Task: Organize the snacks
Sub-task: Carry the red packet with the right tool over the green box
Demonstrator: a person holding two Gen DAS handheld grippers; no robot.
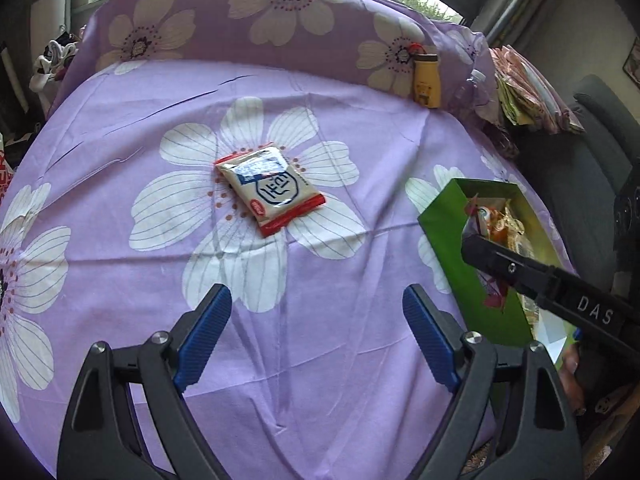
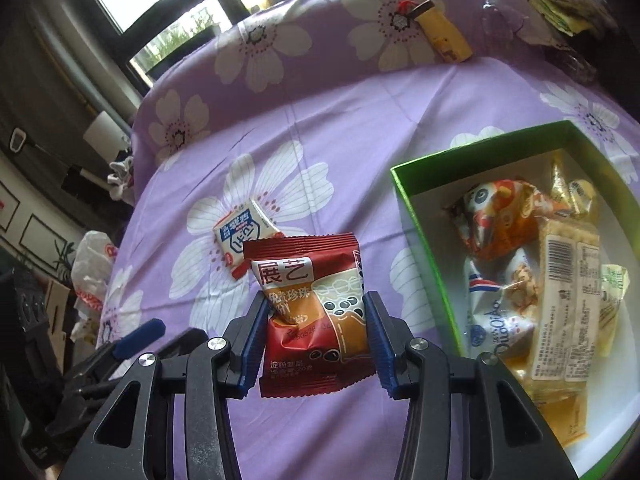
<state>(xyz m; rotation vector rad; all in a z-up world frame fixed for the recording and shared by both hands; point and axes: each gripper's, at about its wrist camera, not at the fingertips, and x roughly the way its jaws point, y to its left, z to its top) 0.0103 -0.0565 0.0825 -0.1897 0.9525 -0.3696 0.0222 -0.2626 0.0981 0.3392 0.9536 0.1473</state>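
A white and red snack packet (image 1: 270, 190) lies flat on the purple flowered cloth, ahead of my left gripper (image 1: 316, 336), which is open and empty above the cloth. It also shows in the right wrist view (image 2: 244, 236). My right gripper (image 2: 318, 344) is shut on a dark red snack packet (image 2: 316, 316) and holds it above the cloth, left of the green box (image 2: 420, 232). The box holds several wrapped snacks (image 2: 532, 280). In the left wrist view the green box (image 1: 452, 248) stands at the right, with the right gripper's black body (image 1: 540, 280) over it.
A yellow bottle (image 1: 427, 82) lies at the back right against the cloth-covered backrest, also seen in the right wrist view (image 2: 444, 38). A clear plastic bottle (image 1: 474, 90) and a stack of packets (image 1: 528, 88) sit beside it. A dark chair (image 1: 592, 152) stands at the right.
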